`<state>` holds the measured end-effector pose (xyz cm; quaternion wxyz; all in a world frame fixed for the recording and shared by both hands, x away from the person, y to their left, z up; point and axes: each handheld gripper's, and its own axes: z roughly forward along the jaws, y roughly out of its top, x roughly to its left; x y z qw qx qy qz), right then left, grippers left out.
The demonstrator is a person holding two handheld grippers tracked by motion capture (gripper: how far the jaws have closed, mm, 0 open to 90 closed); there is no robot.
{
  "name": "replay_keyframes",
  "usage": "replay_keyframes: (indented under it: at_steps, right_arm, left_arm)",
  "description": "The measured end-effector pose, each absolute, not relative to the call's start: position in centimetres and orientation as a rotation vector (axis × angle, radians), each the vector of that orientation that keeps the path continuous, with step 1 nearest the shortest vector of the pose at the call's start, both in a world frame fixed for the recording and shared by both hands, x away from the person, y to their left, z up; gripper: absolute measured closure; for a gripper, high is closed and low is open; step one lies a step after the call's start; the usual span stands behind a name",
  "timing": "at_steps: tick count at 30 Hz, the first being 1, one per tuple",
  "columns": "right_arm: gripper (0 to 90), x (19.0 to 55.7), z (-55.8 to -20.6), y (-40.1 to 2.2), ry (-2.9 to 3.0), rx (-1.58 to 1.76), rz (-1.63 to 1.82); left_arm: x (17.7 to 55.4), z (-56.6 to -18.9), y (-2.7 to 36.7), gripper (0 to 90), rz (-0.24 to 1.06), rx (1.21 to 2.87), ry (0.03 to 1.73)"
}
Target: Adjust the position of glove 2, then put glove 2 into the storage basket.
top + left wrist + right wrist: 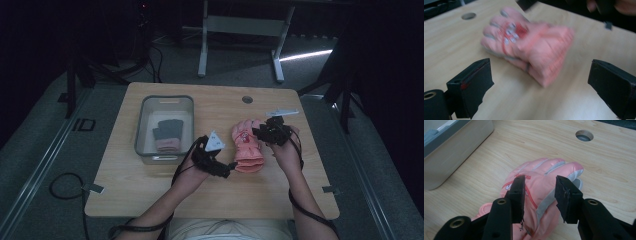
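Pink glove (247, 145) loose on table (150, 185); both tools spread, gripping nothing.
Risk: a pinch by the right tool (540, 195) or left tool (541, 82) catches one layer, and the fold opens before the bin (142, 131).

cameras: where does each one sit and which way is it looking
High view: above the person's side, looking forward and down on the table; both forearms, left gripper, right gripper.
Left gripper view: rides that gripper, looks between its open jaws at the pink glove.
Right gripper view: looks down past its parted jaws.
All share the glove.
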<state>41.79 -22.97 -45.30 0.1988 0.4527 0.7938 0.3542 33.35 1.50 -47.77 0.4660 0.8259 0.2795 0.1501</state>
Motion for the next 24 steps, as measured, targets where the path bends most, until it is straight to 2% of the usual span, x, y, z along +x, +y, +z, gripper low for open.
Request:
replay_keyframes:
  at_steps: [5, 10, 17, 24]
  right_arm:
    - [56.7, 41.9, -45.7, -22.9, 2.217, 1.265, 0.986]
    - [55.4, 42.1, -46.3, -23.3, 2.232, 1.272, 0.967]
    - [53.7, 42.2, -46.5, -23.6, 2.241, 1.282, 0.973]
    - [48.1, 42.6, -47.7, -24.0, 2.275, 1.3, 0.926]
  left_arm:
    - [37.4, -47.0, -0.3, 5.3, 0.327, 2.023, 0.767]
    - [39.8, -47.6, -1.6, 5.4, 0.325, 2.048, 0.798]
    - [41.8, -48.7, -2.5, 5.8, 0.267, 2.048, 0.853]
    - [43.7, -50.3, -3.2, 6.3, 0.198, 2.087, 0.923]
